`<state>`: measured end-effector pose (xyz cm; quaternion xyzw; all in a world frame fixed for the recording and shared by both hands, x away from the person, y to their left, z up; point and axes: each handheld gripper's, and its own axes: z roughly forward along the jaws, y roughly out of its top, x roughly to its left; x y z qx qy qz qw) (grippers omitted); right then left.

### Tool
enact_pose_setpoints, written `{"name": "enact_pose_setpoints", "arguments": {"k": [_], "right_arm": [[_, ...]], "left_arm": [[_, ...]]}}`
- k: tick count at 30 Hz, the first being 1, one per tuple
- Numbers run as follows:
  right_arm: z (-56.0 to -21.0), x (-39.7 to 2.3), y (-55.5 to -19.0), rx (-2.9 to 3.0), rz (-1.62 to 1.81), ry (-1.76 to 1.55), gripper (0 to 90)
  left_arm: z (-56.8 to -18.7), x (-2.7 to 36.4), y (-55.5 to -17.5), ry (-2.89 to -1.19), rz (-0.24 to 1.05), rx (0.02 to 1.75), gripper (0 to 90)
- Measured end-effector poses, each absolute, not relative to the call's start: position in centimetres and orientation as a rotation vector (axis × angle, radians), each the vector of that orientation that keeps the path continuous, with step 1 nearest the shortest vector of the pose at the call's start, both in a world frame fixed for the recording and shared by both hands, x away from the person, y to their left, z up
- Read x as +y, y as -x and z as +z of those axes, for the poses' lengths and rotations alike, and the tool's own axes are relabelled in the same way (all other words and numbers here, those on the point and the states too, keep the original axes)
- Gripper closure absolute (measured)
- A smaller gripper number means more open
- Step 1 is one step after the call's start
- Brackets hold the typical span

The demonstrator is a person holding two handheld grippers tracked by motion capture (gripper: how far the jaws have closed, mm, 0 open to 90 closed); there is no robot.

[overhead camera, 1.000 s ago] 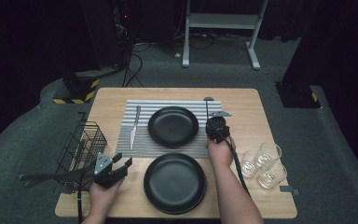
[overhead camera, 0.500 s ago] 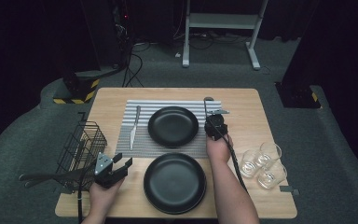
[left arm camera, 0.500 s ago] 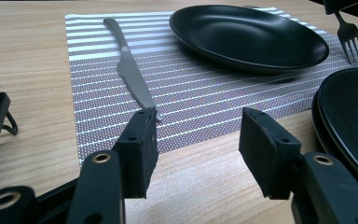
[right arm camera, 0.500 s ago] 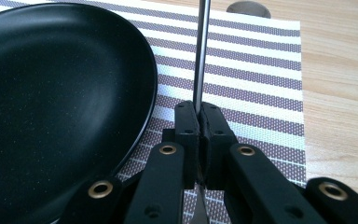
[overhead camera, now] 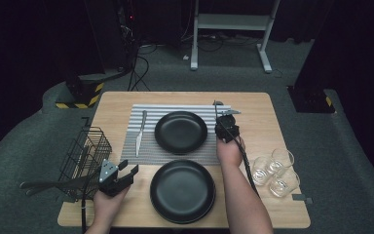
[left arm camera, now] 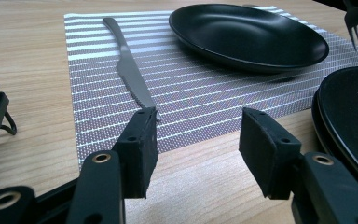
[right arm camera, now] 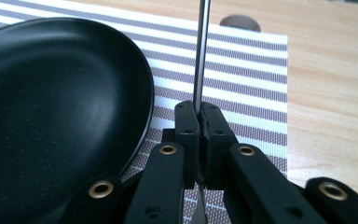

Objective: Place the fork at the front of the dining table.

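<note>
Right hand-held gripper (right arm camera: 199,122) clamped on fork (right arm camera: 201,51) handle, over striped placemat (right arm camera: 256,74), just right of far black plate (right arm camera: 56,112). Left hand-held gripper (left arm camera: 196,140) open, empty, near bench's front.

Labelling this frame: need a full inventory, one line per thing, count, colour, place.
table: 1, light wood, centre of scene
placemat: 1, grey-and-white striped, far half of table
plates: 2, black; far plate on placemat, near plate on bare wood
knife: 1, silver, on placemat left of far plate
fork: 1, silver, over placemat's right side, clamped in right gripper
glasses: 3, clear, table's right edge
wire basket: 1, black, table's left edge
left gripper: 1, black, open, near-left of table
right gripper: 1, black, shut on fork
</note>
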<state>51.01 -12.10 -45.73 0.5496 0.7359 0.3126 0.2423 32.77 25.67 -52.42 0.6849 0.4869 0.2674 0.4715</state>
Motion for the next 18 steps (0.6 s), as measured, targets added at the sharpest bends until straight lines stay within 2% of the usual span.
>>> {"name": "enact_pose_setpoints", "arguments": {"k": [18], "right_arm": [[-47.9, -12.1, -52.1, 2.028, 0.800, -1.591, 87.1]], "left_arm": [[-52.4, 25.7, -32.8, -1.680, 0.654, 1.189, 46.8]]}}
